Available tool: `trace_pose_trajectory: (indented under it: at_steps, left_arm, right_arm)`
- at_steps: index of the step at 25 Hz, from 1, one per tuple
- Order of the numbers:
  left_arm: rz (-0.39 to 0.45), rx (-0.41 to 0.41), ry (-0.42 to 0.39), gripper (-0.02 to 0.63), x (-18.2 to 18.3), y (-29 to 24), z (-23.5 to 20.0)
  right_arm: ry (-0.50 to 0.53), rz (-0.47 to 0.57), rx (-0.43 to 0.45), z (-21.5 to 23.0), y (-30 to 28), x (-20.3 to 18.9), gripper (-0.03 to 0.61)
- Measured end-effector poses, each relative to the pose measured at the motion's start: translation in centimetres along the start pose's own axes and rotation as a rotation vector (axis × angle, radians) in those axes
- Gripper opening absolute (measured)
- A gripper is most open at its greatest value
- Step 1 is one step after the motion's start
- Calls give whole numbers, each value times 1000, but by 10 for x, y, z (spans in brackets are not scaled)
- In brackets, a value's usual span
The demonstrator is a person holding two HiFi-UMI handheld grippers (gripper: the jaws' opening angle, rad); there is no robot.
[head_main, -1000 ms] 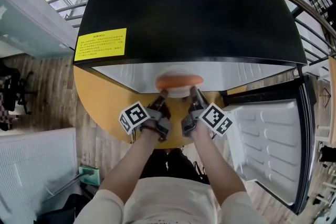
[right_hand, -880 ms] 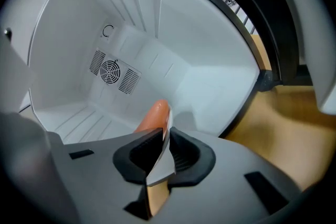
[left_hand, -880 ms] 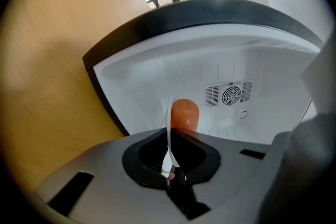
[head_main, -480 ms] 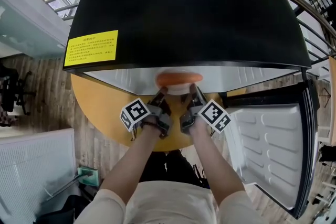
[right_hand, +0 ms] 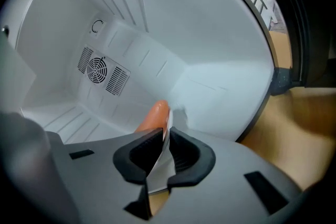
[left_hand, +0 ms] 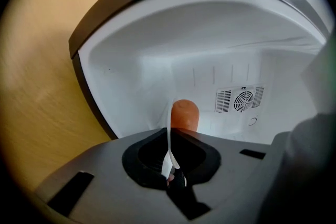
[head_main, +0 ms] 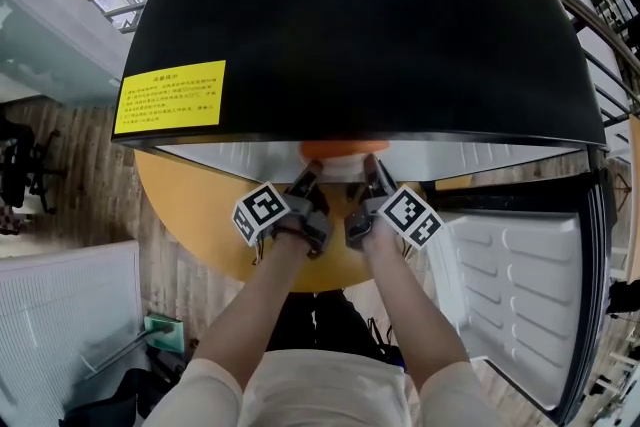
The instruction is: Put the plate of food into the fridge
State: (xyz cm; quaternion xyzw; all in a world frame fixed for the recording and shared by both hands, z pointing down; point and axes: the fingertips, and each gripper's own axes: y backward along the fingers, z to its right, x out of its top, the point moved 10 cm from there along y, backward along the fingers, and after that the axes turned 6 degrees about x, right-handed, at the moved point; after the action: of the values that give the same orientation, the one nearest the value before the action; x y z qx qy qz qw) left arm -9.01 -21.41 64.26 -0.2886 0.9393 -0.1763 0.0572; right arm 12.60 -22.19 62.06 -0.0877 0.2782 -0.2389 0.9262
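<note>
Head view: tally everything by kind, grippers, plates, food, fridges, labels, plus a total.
grippers: 2, the left gripper and the right gripper
white plate: 1
orange sausage-shaped food: 1
black fridge, door open: 1
yellow label: 1
total: 6

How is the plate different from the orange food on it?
The plate is white and thin; the orange food is rounded and thick. The left tool and right tool are each shut on the plate's rim; the food just lies on the plate, beyond their tips. Both are at the open fridge's mouth.
</note>
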Motion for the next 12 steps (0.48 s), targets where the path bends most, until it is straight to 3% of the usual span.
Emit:
trace_pose_trajectory:
  at_steps: [12]
  left_arm:
    - [11,24,8,35,1,-8,-5]
  right_arm:
    - [24,-12,-29,5,-8,0,57]
